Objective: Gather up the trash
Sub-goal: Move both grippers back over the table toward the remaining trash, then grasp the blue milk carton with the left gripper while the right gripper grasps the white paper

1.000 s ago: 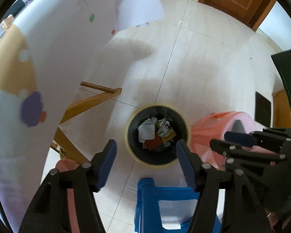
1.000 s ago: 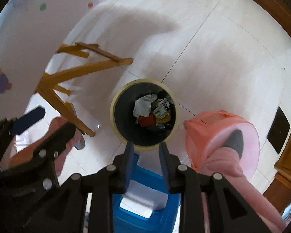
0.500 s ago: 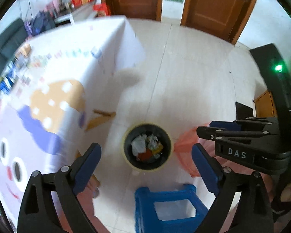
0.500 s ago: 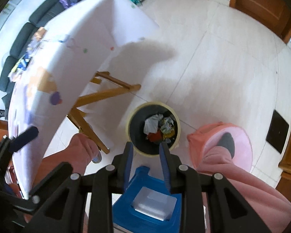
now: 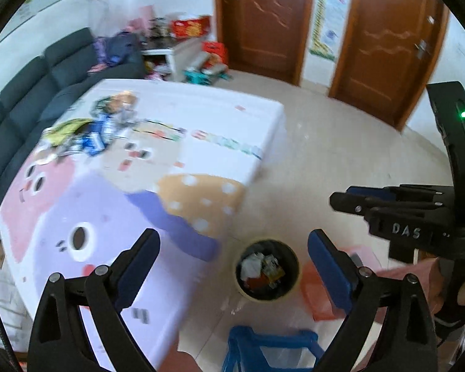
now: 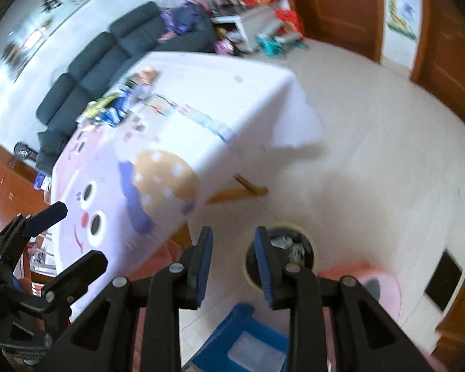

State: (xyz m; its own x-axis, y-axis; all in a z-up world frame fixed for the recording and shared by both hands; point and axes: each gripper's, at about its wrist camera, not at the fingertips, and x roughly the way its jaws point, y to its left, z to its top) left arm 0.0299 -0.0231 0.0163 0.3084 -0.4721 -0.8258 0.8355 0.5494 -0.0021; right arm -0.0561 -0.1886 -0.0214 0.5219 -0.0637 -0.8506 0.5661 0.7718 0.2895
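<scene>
Left wrist view: left gripper [image 5: 234, 257] spread and empty, right gripper [image 6: 234, 263] slightly parted, both raised toward tabletop [image 5: 201, 117] wrappers [image 5: 86, 136], bin [image 5: 267, 270] below.

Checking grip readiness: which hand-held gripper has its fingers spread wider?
The left hand-held gripper: its blue pads stand far apart, framing the trash bin. The right hand-held gripper shows only a narrow gap.

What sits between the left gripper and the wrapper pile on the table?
In the left wrist view, only printed tablecloth lies between the left gripper and the wrapper pile.
</scene>
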